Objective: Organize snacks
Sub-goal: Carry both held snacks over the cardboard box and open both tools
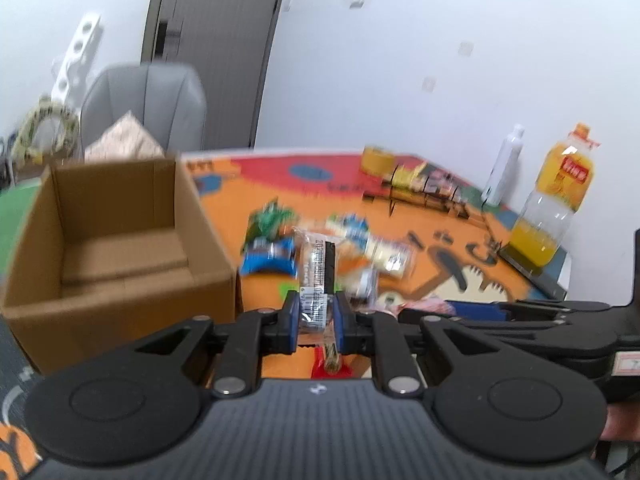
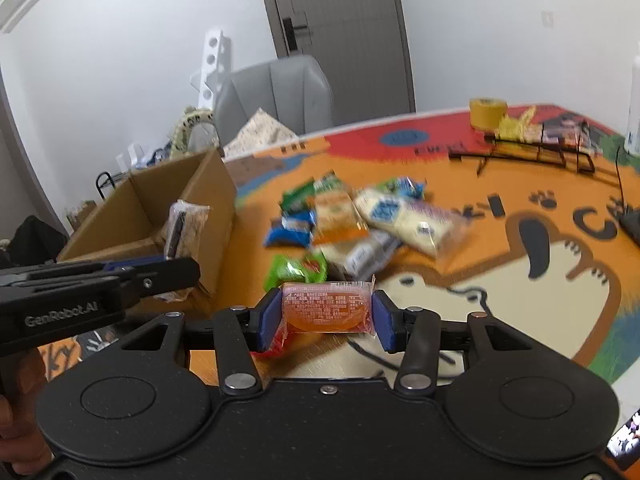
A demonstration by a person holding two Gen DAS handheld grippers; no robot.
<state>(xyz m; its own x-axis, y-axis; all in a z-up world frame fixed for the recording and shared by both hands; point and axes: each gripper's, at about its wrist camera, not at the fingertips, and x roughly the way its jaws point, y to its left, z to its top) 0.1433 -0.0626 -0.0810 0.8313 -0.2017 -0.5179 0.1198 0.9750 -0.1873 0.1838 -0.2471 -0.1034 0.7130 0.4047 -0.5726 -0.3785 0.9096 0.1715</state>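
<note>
**Both grippers holding one snack each, raised over the mat**

Container: one cardboard box (image 1: pixel 116 240), open top, at the left edge of the printed table mat (image 2: pixel 500 312). Its visible interior shows bare cardboard only; the near corner is hidden in both views.

Left gripper (image 1: pixel 318 316): jaws clamped on a clear-wrapped snack bar (image 1: pixel 316 276). The bar's long axis runs forward along the fingers. In the right wrist view the bar stands above the gripper, in front of the box's near wall.

Right gripper (image 2: pixel 326 314): jaws closed on an orange-red packet (image 2: pixel 326 308), pads pressing its two ends. The packet's long axis lies crosswise, from finger to finger, printed face toward the camera.

Count: two snacks held, one per gripper. The loose snack pile (image 2: pixel 352 220) on the mat holds roughly eight wrapped packets; blur prevents an exact count. At the mat's far side: one yellow tape roll (image 2: pixel 487 112), one oil bottle (image 1: pixel 556 200), one white bottle (image 1: pixel 506 164).
</note>
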